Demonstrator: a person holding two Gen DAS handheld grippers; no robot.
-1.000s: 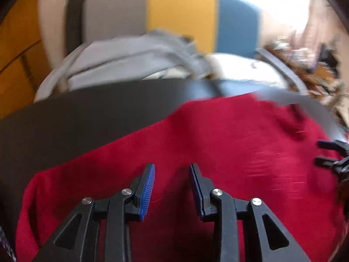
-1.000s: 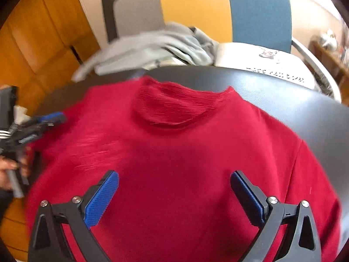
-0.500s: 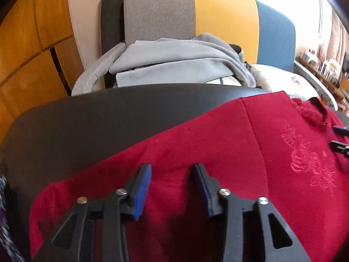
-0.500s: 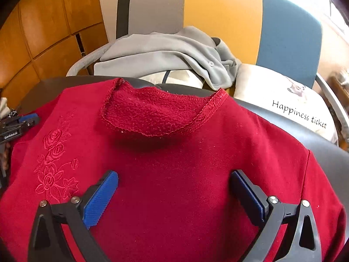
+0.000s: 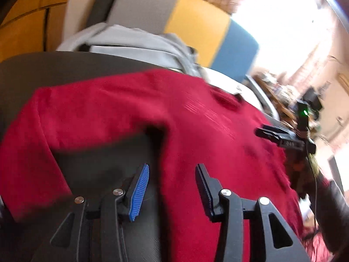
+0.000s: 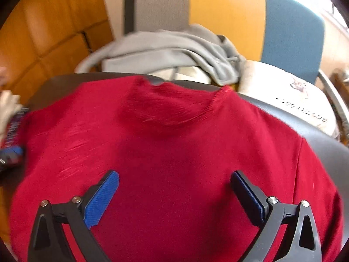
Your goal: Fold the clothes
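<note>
Nearest the left wrist camera, the left gripper (image 5: 172,187) stood with its fingers apart, holding nothing; the side edge of the red sweater (image 5: 135,113) ran between them, with the bare dark surface (image 5: 102,166) under the left finger and red cloth under the right one. The sweater lay spread flat on that surface, one sleeve reaching out to the left of the view and bending down toward the near edge. Farther right in the same view the right gripper (image 5: 265,134) showed as a dark, blurred shape above the cloth — how it stood could not be told from there.

In the right wrist view the right gripper (image 6: 174,193) was spread wide, its blue pads (image 6: 102,198) hovering over the chest of the sweater (image 6: 174,152) and gripping nothing. The collar (image 6: 174,107) lay beyond it, near the far edge of the surface (image 6: 322,144), blurred by motion.

Past the surface stood a chair with a back (image 6: 226,19) in grey, yellow and blue panels. On its seat a grey garment (image 6: 165,52) was heaped, and just beside it — to the right — lay a white cushion (image 6: 283,96) with dark printed lettering too smeared to read. Orange wooden panels (image 6: 50,32) filled the background on the left.
</note>
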